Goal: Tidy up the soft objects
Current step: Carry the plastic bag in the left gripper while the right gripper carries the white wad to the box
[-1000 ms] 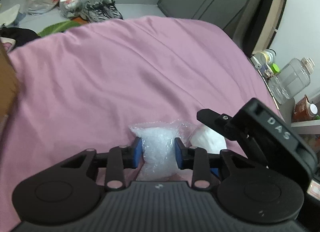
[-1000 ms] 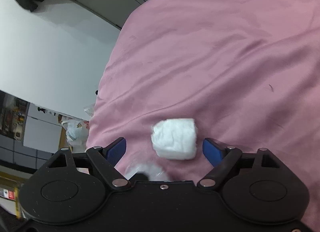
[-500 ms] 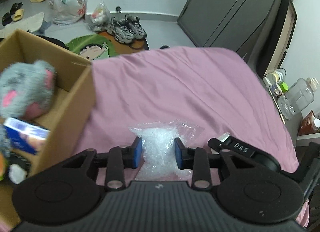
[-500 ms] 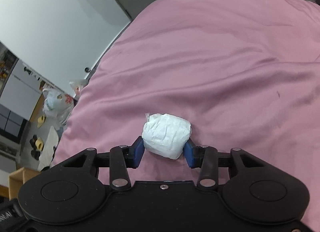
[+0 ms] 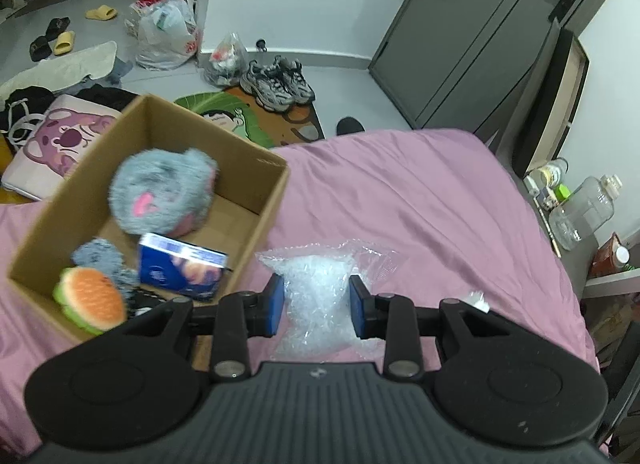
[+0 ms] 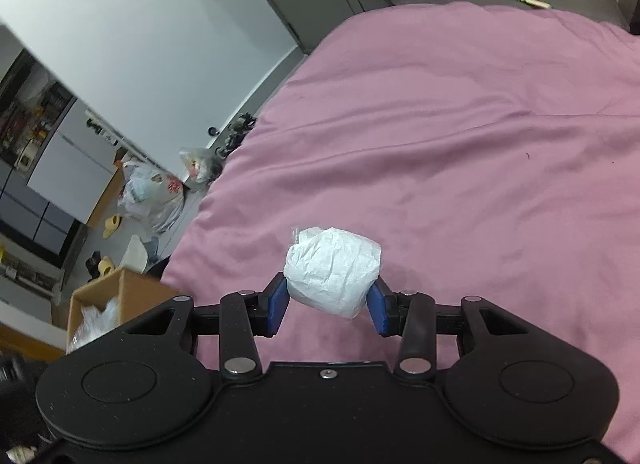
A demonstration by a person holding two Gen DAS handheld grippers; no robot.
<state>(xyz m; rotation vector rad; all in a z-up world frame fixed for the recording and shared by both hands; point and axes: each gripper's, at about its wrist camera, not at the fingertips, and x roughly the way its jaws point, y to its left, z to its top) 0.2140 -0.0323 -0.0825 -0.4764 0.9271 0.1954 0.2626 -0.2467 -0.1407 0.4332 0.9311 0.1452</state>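
Pink bedspread [image 5: 400,192] covers the whole work area; cardboard box [image 5: 264,220] sits on it w/ its open top up, already holding a grey plush [image 5: 160,192], a burger-shaped plush [image 5: 92,300] and a blue packet [image 5: 180,268]; box long axis runs from near-left to far-right in the left wrist view.

Left gripper [image 5: 316,300] is clamped on a clear plastic bag [image 5: 320,288] of white bits, blue pads pressing both sides, bag pinched at its waist and lifted off the sheet; box's near-right wall lies just to the left of the bag, so this hand is the closer one; judged next move: short sideways carry to the left, over the rim, then let go.

Right gripper [image 6: 330,304] is closed on a white crumpled wad [image 6: 334,270], pads squeezing it on both sides, wad clear of the bedspread [image 6: 480,144]; from here the box [image 6: 120,292] shows only as a corner low at the left edge, well apart, so this hand has farther to go, leftward.

Risk, as a guess: bag is slack and may snag the box rim if carried low; both hands heading for one opening may crowd, so left first seems sensible.
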